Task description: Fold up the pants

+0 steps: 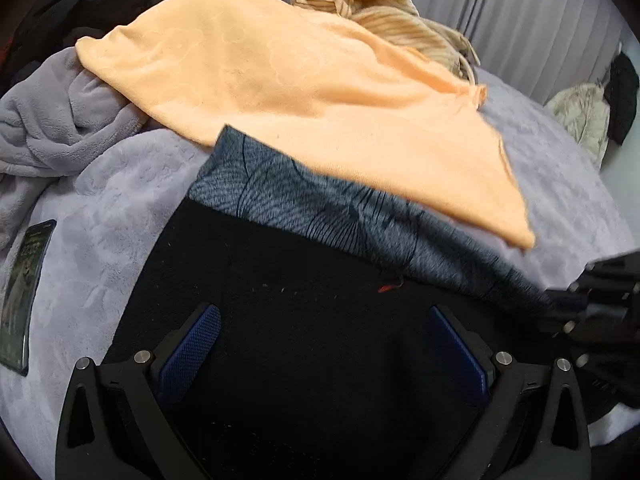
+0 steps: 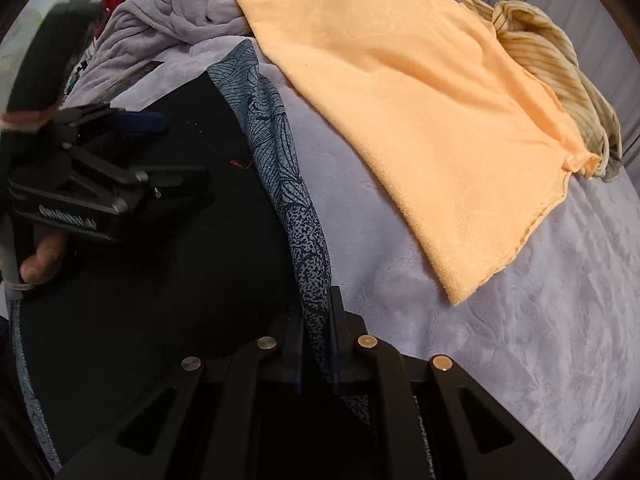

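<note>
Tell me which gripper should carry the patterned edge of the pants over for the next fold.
Right. The right gripper is already shut on the blue patterned edge of the pants, so it can likely carry it over. The left gripper is open above the black fabric, gripping nothing.

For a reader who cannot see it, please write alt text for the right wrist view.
The right tongs are shut on the patterned blue-grey edge of the pants, whose black inside lies over a lilac blanket. To the left, the open left tongs hover above the black fabric; an orange cloth lies beyond.
</note>
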Demonstrator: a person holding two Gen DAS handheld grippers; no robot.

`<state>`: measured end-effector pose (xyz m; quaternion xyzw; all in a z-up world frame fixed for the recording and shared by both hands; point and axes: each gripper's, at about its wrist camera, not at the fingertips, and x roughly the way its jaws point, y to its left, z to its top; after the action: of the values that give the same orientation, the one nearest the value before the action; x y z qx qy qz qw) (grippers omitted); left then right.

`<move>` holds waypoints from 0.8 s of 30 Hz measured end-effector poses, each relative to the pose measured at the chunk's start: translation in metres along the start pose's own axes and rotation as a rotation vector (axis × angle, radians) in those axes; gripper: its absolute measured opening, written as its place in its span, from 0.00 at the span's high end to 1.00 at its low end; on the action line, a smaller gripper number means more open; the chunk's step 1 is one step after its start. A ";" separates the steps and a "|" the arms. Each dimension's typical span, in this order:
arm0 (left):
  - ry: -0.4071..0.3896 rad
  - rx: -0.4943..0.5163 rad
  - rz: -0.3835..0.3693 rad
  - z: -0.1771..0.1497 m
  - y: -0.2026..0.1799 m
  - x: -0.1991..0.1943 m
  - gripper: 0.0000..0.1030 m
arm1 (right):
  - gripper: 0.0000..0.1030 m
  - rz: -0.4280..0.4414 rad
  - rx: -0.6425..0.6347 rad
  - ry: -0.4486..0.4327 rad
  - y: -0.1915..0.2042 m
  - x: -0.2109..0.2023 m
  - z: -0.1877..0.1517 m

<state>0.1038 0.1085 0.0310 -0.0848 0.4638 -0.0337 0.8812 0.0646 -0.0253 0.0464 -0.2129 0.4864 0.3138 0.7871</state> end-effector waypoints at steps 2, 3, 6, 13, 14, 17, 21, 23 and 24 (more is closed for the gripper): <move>0.031 -0.124 -0.080 0.016 0.006 -0.005 0.00 | 0.90 -0.032 -0.007 -0.033 0.003 -0.008 -0.004; 0.057 -0.173 -0.113 0.023 0.009 -0.003 0.00 | 0.90 -0.059 -0.019 -0.052 0.009 -0.011 -0.004; 0.137 -0.325 -0.038 0.045 0.011 0.016 0.00 | 0.90 -0.132 -0.054 -0.090 0.025 -0.017 -0.007; 0.265 -0.504 0.287 0.038 0.006 0.059 0.42 | 0.90 -0.231 -0.069 -0.116 0.038 -0.016 -0.014; 0.248 -0.491 0.282 0.036 0.002 0.061 0.67 | 0.90 -0.236 -0.066 -0.112 0.036 -0.013 -0.013; 0.249 -0.469 0.267 0.030 -0.005 0.065 0.79 | 0.56 -0.209 -0.058 -0.082 0.025 -0.003 -0.004; 0.244 -0.436 0.251 0.029 -0.010 0.068 0.80 | 0.37 -0.133 -0.045 -0.018 0.005 0.019 0.010; 0.234 -0.418 0.232 0.026 -0.009 0.062 0.83 | 0.66 -0.038 0.031 0.010 -0.009 0.023 0.016; 0.229 -0.417 0.210 0.026 -0.006 0.056 0.85 | 0.82 -0.025 0.048 0.003 -0.012 0.020 0.018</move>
<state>0.1571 0.0980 0.0015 -0.2116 0.5637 0.1449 0.7852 0.0910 -0.0165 0.0371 -0.2005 0.4924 0.2916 0.7952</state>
